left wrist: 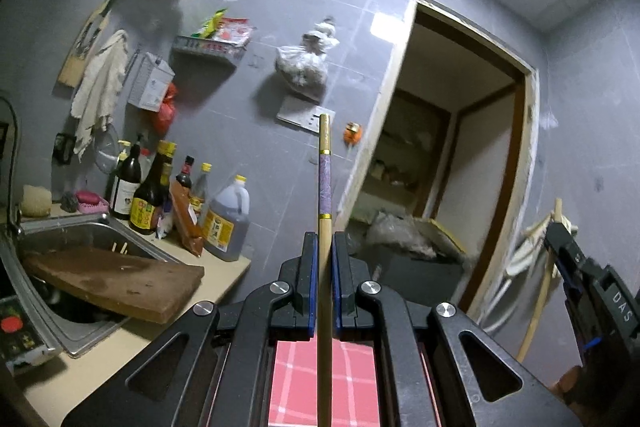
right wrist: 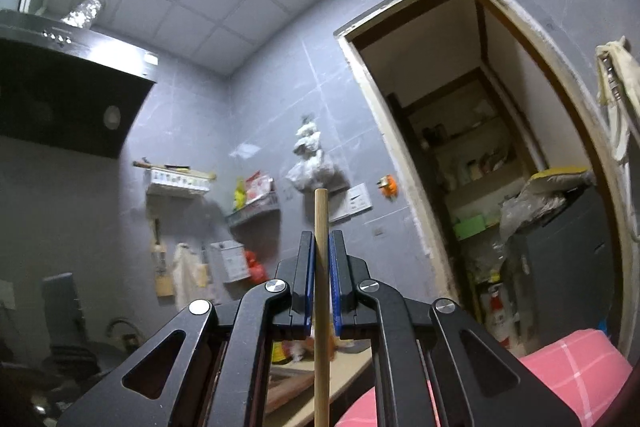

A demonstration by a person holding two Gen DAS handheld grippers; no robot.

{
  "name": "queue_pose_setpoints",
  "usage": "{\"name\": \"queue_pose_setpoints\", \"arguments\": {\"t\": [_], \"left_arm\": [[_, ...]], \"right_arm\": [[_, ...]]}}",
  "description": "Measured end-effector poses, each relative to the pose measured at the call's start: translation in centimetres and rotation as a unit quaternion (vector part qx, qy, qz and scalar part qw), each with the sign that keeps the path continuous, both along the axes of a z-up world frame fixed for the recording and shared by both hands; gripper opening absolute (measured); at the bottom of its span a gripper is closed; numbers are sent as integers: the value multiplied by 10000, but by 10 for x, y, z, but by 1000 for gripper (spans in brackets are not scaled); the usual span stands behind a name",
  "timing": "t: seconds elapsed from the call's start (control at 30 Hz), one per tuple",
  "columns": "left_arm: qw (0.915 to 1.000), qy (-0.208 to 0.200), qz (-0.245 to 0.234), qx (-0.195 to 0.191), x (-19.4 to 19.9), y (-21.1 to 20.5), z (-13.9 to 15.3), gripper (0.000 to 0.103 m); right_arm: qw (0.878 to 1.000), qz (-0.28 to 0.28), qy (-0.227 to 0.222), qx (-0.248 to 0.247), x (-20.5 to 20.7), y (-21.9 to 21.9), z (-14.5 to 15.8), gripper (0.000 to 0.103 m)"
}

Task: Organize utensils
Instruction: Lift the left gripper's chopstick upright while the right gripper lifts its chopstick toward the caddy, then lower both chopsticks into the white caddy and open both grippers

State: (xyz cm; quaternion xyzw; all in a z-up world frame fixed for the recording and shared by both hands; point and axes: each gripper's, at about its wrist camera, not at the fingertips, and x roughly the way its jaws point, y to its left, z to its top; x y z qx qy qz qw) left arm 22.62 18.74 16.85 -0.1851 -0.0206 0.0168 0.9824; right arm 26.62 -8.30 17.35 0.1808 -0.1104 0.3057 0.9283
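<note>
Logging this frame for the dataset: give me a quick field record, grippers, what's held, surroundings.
left gripper: shut on chopstick, the purple-banded one
right gripper: shut on plain chopstick
pointing: both at the grey wall, off the counter
sink: lower left, cutting board lying across it
bottles: on the counter beside the sink
doorway: right, open to shelves

A purple-banded bamboo chopstick (left wrist: 325, 183) and a plain wooden chopstick (right wrist: 321, 267) each stand upright.

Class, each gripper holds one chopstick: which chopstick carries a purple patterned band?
The chopstick in the left gripper: purple section between gold rings. The right gripper's chopstick is plain wood.
</note>
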Motion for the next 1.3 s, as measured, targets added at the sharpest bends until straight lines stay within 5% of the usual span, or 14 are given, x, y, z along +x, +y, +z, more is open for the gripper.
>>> {"name": "queue_pose_setpoints", "arguments": {"t": [0.43, 0.63, 1.3], "left_arm": [[9991, -89, 367, -200, 11, 11, -38, 4], [9985, -27, 540, 9, 10, -1, -56, 4], [9929, 1123, -62, 383, 7, -39, -97, 6]], "right_arm": [[9991, -380, 96, -176, 21, 7, -33, 5], [9983, -377, 277, -350, 26, 11, -48, 5], [9874, -120, 1057, -1169, 15, 19, -76, 6]]}}
